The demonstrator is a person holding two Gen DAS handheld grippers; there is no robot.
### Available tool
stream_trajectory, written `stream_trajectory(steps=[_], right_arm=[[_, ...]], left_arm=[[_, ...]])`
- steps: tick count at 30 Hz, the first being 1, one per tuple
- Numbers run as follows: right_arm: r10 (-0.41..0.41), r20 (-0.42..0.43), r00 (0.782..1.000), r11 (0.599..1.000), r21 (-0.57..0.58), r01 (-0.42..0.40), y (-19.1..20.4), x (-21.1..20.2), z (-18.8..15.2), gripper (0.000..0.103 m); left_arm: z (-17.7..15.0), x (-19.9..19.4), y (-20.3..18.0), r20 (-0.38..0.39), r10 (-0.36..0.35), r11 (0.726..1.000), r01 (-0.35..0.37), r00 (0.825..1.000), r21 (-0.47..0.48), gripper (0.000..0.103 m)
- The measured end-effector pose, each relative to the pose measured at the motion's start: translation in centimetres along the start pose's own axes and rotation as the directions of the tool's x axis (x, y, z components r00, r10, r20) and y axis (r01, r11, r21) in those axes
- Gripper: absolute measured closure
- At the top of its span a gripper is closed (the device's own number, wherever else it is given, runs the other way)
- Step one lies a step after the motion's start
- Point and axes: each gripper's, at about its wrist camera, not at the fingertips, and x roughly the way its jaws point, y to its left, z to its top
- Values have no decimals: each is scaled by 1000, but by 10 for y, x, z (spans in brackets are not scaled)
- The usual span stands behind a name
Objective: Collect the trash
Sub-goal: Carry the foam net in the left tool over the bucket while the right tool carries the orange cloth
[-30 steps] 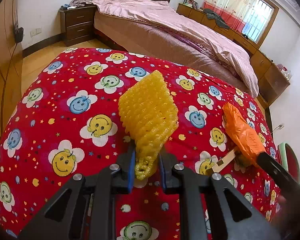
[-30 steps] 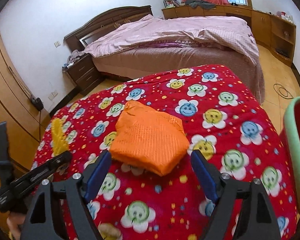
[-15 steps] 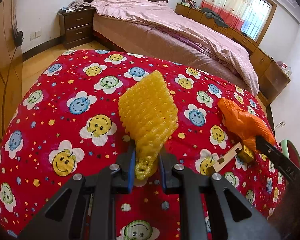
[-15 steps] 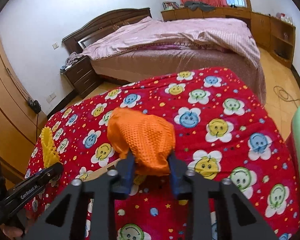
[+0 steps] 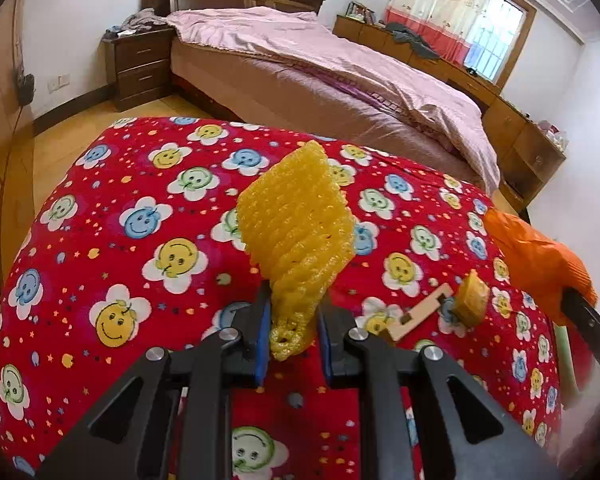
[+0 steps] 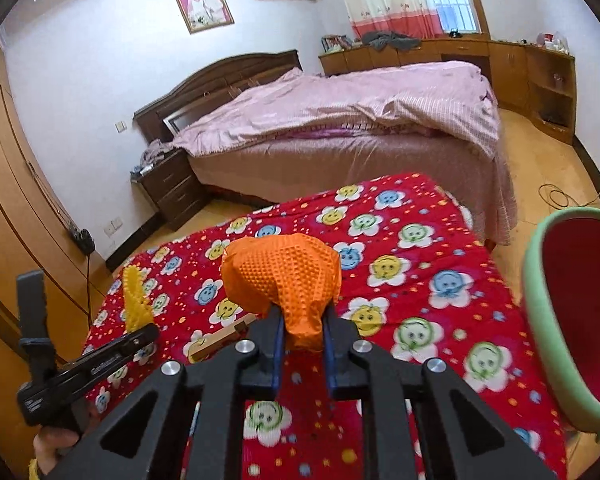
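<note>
1. The yellow foam net [image 5: 296, 236] stands up crumpled over the red cloth [image 5: 100, 240]; the orange mesh [image 6: 284, 276] is bunched, held above the cloth near the green bin [image 6: 540, 320].
2. Both grippers point downward over the cloth.
3. The left gripper [image 5: 294, 332] is clamped on the net; the right gripper [image 6: 302, 336] is clamped on the mesh.

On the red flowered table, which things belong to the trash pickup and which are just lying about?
Part of the job:
- yellow foam net, held in the left tongs
- orange mesh bag, held in the right tongs
- green bin beside the table

Just lying about:
- bed
- nightstand
- wall picture
</note>
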Motion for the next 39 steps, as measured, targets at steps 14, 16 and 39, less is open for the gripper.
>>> stream_trajectory(steps=[14, 16, 39], right_arm=[[-70, 105, 992, 993, 103, 59, -46, -95, -17, 86], [-81, 107, 991, 990, 122, 67, -53, -105, -22, 86], [-324, 153, 934, 921, 279, 273, -140, -180, -60, 86]], left_arm=[[-7, -33, -52, -2, -96, 990, 95, 995, 106, 84], [-9, -39, -62, -5, -113, 986, 113, 994, 121, 84], [-59, -63, -212, -179, -325, 867, 369, 928, 336, 84]])
